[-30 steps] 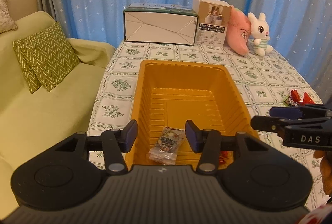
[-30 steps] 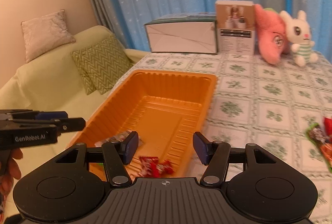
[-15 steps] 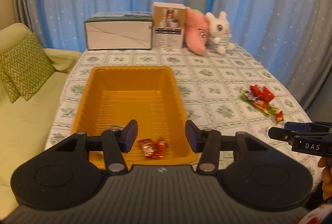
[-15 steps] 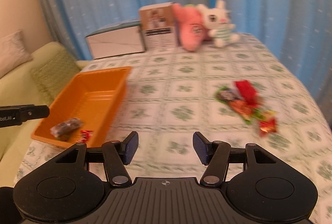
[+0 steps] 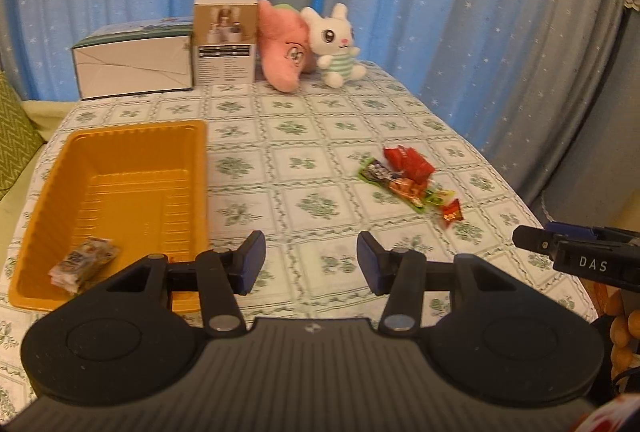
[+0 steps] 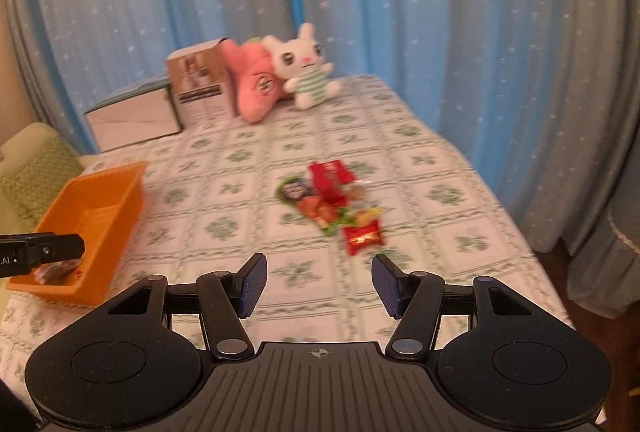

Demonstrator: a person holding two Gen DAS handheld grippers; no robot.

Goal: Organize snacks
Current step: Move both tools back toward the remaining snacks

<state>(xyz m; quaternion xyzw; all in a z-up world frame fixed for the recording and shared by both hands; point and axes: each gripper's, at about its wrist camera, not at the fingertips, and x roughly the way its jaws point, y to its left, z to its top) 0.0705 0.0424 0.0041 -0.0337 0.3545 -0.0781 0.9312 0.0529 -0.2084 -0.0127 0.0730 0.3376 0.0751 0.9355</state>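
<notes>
An orange tray [image 5: 200, 167] [image 6: 132, 191] sits at the table's left with a brownish snack packet [image 5: 82, 264] in its near corner. A pile of snacks [image 5: 404, 175] [image 6: 332, 199] lies on the tablecloth to the right: red wrappers, a green packet and a small red packet [image 6: 363, 239] nearest me. My left gripper [image 5: 310, 264] hovers open and empty over the cloth, right of the tray's near corner. My right gripper [image 6: 318, 284] hovers open and empty just short of the small red packet; its fingers also show in the left wrist view [image 5: 532, 238].
At the table's far end stand a white box [image 5: 132, 59], an upright brown carton [image 5: 224, 39], a pink plush [image 5: 286, 47] and a white bunny plush [image 5: 336, 43]. Blue star curtains hang behind. A green sofa cushion [image 6: 36, 171] lies left of the table.
Both grippers swung rightward, away from the orange tray and toward the snack pile. The tray slid to the left in both views. Neither gripper's opening changed.
</notes>
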